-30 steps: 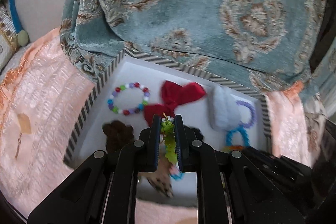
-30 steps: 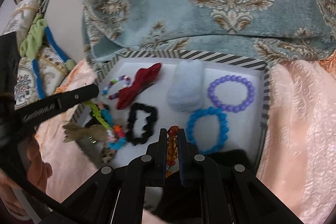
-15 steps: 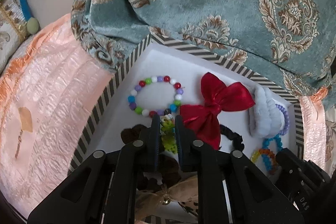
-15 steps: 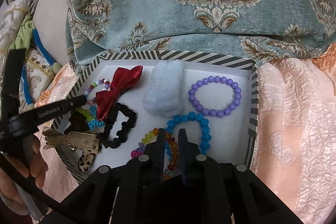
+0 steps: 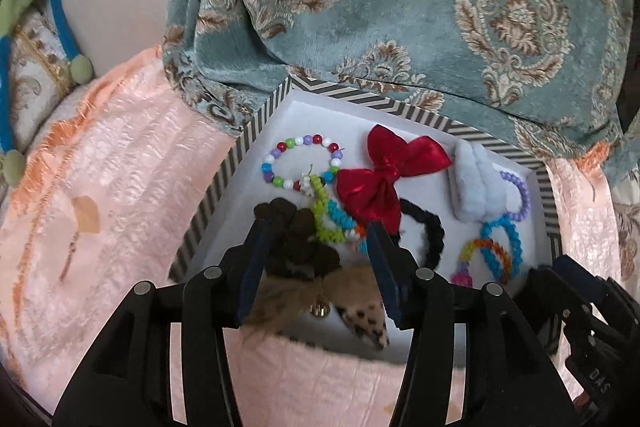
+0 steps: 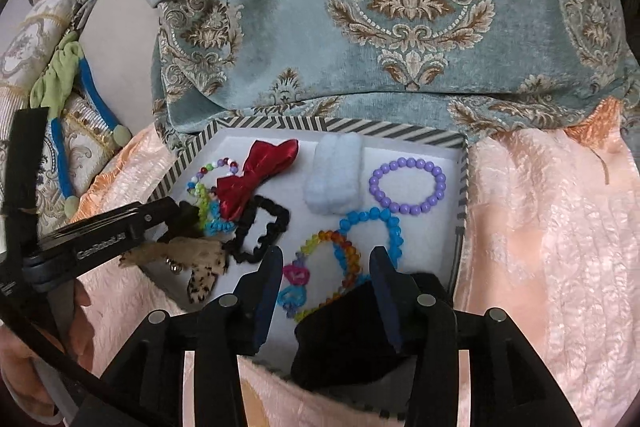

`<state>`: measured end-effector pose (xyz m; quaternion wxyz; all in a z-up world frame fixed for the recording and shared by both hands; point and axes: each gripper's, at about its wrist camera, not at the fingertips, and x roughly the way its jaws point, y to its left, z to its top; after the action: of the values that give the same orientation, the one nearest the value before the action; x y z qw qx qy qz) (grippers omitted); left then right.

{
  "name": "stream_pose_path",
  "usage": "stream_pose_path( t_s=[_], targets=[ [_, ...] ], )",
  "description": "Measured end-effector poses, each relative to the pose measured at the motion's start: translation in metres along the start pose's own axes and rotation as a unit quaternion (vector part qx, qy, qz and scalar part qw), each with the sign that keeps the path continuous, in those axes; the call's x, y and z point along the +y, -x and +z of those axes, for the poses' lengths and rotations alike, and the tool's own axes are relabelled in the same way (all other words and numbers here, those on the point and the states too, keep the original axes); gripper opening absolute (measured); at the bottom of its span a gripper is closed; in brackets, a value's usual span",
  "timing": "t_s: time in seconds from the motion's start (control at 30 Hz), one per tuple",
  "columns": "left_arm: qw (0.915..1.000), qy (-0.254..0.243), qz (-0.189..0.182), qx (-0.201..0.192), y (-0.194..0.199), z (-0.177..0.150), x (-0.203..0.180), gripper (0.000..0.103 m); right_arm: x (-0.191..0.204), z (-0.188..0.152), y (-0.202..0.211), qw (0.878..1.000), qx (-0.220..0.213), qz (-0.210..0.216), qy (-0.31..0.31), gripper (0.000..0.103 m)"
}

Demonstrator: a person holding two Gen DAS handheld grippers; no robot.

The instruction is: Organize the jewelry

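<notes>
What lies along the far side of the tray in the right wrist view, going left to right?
Multicolour bead bracelet → red bow → pale blue fluffy scrunchie → purple bead bracelet, all inside the striped tray.

Soft, even daylight, no glare. Faint shadows under the beads on the tray (image 6: 408, 155) floor. Strong fisheye bending with black vignette at all corners. Sharp in the middle, slightly soft toward the rims and on the near fingers (image 5: 256, 259).
</notes>
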<state>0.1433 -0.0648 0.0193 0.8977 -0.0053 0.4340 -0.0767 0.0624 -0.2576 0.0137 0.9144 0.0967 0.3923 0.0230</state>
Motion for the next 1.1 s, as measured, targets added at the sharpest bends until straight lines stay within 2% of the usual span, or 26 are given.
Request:
stream_pose_path(
  t_s=[0.2,0.37,0.4,0.5,0.53,0.77,1.1],
  targets=[
    [0.9993,-0.023,0.017,-0.024,0.034,-0.023,-0.006,0.05,0.009,-0.014,0.022,1.0,-0.012,-0.012,0.003,0.044],
    [0.9989,-0.025,0.015,-0.038,0.058,-0.042,-0.007,0.05,0.017,-0.022,0.041,1.0,-0.021,-0.016,0.002,0.045],
    [0.9988,-0.022,0.014,-0.04,0.063,-0.044,-0.006,0.05,0.02,-0.024,0.044,1.0,-0.023,-0.018,0.004,0.046],
    [0.9987,-0.015,0.012,-0.048,0.075,-0.05,-0.005,0.05,0.029,-0.027,0.055,0.999,-0.032,-0.024,0.014,0.06],
    [0.9985,-0.014,0.012,-0.051,0.079,-0.051,-0.005,0.05,0.032,-0.028,0.059,0.999,-0.038,-0.027,0.018,0.061],
    [0.997,-0.01,0.019,-0.075,0.106,-0.057,-0.004,0.05,0.045,-0.029,0.085,0.997,-0.062,-0.032,0.018,0.061],
    [0.9935,-0.012,0.027,-0.11,0.139,-0.059,-0.008,0.05,0.052,-0.03,0.104,0.996,-0.075,-0.043,0.019,0.062]
  ],
)
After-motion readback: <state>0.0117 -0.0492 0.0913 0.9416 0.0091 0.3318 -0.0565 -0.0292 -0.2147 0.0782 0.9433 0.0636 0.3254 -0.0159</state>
